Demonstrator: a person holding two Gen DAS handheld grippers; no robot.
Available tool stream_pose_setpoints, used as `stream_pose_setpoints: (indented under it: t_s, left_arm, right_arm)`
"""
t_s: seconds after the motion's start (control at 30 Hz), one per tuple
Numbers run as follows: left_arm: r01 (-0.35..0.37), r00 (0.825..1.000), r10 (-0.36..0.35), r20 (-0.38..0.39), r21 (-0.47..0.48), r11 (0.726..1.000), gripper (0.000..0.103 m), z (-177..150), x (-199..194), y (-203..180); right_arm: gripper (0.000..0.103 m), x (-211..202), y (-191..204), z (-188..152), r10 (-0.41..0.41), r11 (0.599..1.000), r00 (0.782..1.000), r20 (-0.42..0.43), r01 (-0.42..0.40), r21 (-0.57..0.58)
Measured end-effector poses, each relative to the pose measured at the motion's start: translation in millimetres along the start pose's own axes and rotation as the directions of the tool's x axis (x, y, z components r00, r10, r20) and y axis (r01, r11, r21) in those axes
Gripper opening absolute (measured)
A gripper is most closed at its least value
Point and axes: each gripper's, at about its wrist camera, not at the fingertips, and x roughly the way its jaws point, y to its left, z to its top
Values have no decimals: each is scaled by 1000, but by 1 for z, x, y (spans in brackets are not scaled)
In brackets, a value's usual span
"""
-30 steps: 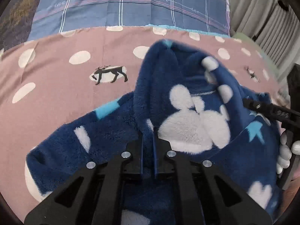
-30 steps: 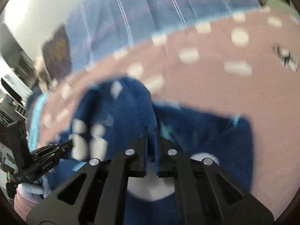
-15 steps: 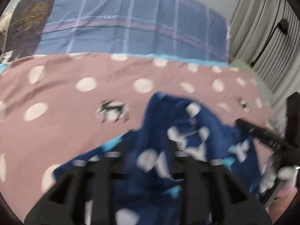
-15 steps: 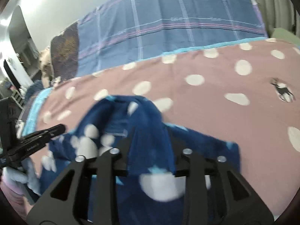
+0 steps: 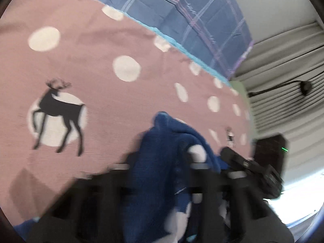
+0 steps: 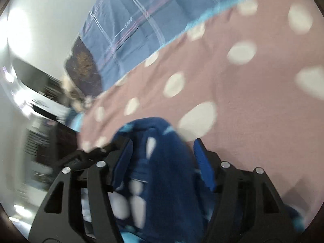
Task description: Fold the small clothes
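Two grippers angled down over the pink dotted bedspread [image 5: 101, 85], both views tilted and blurred. The left gripper [image 5: 158, 166] had been closing, its jaws nearly together on a ridge of the blue fleece garment [image 5: 162, 141]. The right gripper [image 6: 163, 154] had been opening, jaws wide apart, fleece bunched between without pressing. Only the left view showed a deer print [image 5: 57, 111]; only the right showed blue pads [image 6: 204, 168].

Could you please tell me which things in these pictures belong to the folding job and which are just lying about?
Part of the job:
- blue fleece garment
- left gripper
- right gripper
- pink dotted bedspread, the folding surface

Just lying about:
- blue checked pillow
- dark cushion
- grey curtain
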Motion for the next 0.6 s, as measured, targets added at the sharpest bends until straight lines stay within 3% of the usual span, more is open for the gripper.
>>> stream_pose_setpoints:
  t_s: [0.03,0.07,0.1,0.13,0.2,0.3,0.33,0.37,0.5,0.6]
  left_arm:
    - [30,1000,-30,-5,-3,1000,12,-1,0,2]
    - [63,998,-63,-9,-7,998,11,-2,-2,4]
    - [120,993,-120,-14,-22,993,10,-5,-7,6]
    - [176,984,-177,-18,-36,984,10,-7,-13,8]
    - [295,955,-296,-4,-69,953,10,-13,-27,17]
    - [414,908,-418,31,-215,885,9,-22,-26,59]
    - [455,887,-462,29,-233,859,9,-27,-21,69]
    - [482,873,-486,32,-200,853,9,-31,-23,67]
    - [462,885,-465,26,-175,869,9,-27,-24,60]
    - [436,899,-433,61,-63,898,11,-27,-39,42]
  right_arm:
    - [58,9,-3,1,40,999,999,-35,-40,23]
    - [23,19,-1,0,58,998,995,-77,-57,7]
    - [10,21,2,0,52,998,995,-87,-54,-19]
    - [10,21,5,-2,54,998,995,-85,-58,-40]
    - [8,7,-3,-4,202,979,978,-42,-203,-10]
    - [6,-3,-53,-9,369,908,928,56,-373,189]
    - [6,-1,-64,-12,397,888,915,70,-402,224]
    - [6,-1,-72,-16,443,863,893,82,-449,232]
    - [6,-7,-63,-16,420,887,904,76,-426,179]
    - [10,-5,-55,-16,381,911,923,60,-386,147]
